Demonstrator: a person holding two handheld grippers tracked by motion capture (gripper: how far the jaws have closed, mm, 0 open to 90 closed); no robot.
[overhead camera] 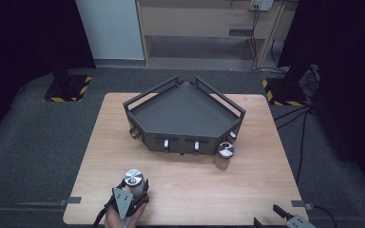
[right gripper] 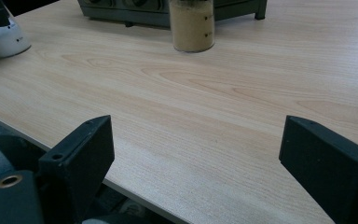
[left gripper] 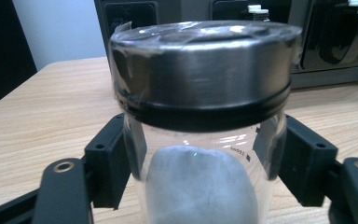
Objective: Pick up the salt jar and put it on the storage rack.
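1. My left tool (overhead camera: pixel 132 191) grips a glass jar (left gripper: pixel 200 140) with a metal lid and grey-white powder, its pads pressing both sides
2. That jar stands upright near the worktop's (overhead camera: pixel 247 190) front left edge
3. My right tool (right gripper: pixel 193 158) hangs open over the front right corner
4. A second jar (overhead camera: pixel 224 156) of tan powder stands just before the dark corner rack (overhead camera: pixel 185 116)

Clear glass jar (left gripper: pixel 200 177) with a silver-grey metal lid (left gripper: pixel 203 74), a black band beneath it, and pale grey-white contents. Second jar (right gripper: pixel 191 25) with tan powder and a silver lid. Dark grey corner rack (overhead camera: pixel 185 116) bearing white tabs. Light wood-grain table (overhead camera: pixel 247 185). Black gripper jaws. Dark grey floor.
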